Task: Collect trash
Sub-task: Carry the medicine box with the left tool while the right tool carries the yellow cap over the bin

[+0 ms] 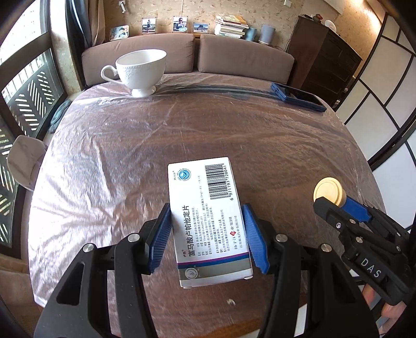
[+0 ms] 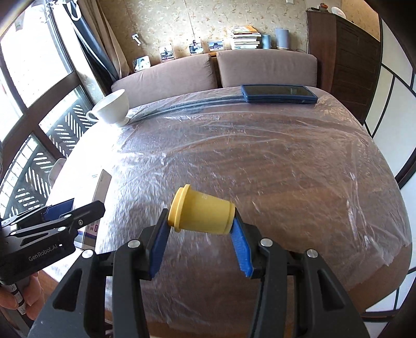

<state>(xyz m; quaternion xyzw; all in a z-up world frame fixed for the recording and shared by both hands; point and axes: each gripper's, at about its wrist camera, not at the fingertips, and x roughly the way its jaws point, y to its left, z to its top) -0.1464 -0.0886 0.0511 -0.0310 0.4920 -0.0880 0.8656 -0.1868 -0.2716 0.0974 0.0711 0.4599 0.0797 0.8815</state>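
We hold both pieces of trash above the bench (image 1: 109,161). Our left gripper (image 1: 206,234) pinches the medicine box (image 1: 208,218) across its width, long axis pointing straight ahead. Our right gripper (image 2: 201,231) clamps the yellow cup (image 2: 201,214) end to end, lying crosswise.

In the right wrist view the medicine box (image 2: 100,192) is largely hidden behind the left gripper (image 2: 65,208), with only one pale edge and a lower corner showing. In the left wrist view the yellow capsule (image 1: 328,192) shows only its round end, its body hidden by the right gripper (image 1: 335,205). The person's hand (image 2: 15,296) is cut off by the frame edge, and the ledge photos (image 1: 179,24) are too small to make out.
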